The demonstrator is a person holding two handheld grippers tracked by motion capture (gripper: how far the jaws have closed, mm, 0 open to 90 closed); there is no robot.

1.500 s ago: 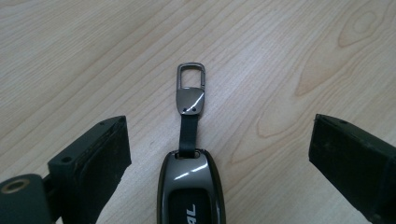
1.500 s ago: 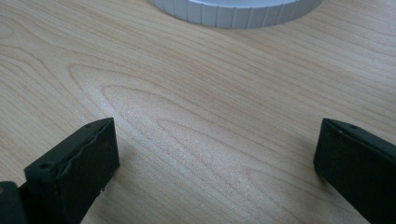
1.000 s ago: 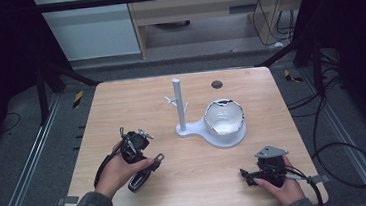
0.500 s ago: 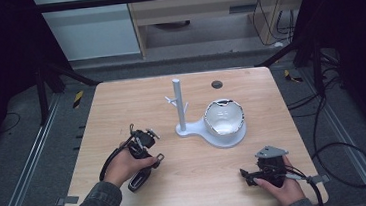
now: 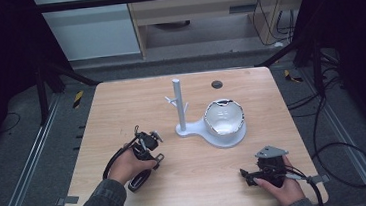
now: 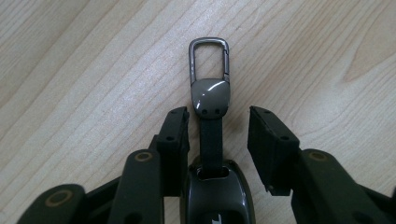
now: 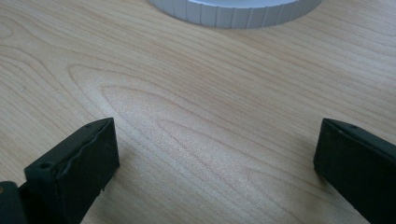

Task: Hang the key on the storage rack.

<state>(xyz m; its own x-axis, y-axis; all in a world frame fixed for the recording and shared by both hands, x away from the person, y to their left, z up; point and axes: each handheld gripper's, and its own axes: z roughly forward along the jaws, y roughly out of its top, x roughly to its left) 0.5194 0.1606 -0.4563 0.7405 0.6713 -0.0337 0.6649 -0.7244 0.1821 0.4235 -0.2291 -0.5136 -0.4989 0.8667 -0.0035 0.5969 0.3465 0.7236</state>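
Observation:
A black key fob (image 6: 217, 196) lies on the wooden table (image 5: 198, 182), with a strap and a grey metal carabiner (image 6: 209, 58) at its end. My left gripper (image 6: 219, 116) points down over it with a jaw on each side of the strap. Its jaws have just been closing, but gaps still show beside the strap, so it is open. In the high view the left gripper (image 5: 150, 156) sits at the front left, above the fob (image 5: 138, 181). My right gripper (image 5: 247, 173) rests at the front right. Its jaws stand wide open over bare wood (image 7: 215, 135).
A white stand (image 5: 179, 106) with a post, small pegs and a round dish-shaped base (image 5: 224, 119) stands mid-table; its ribbed rim (image 7: 233, 11) lies ahead of the right gripper. A dark round hole (image 5: 216, 84) marks the far side. Cables trail off the right edge.
My left hand has shifted right and sunk toward the table, and its jaws have narrowed around the fob's strap. The right hand has stayed where it was.

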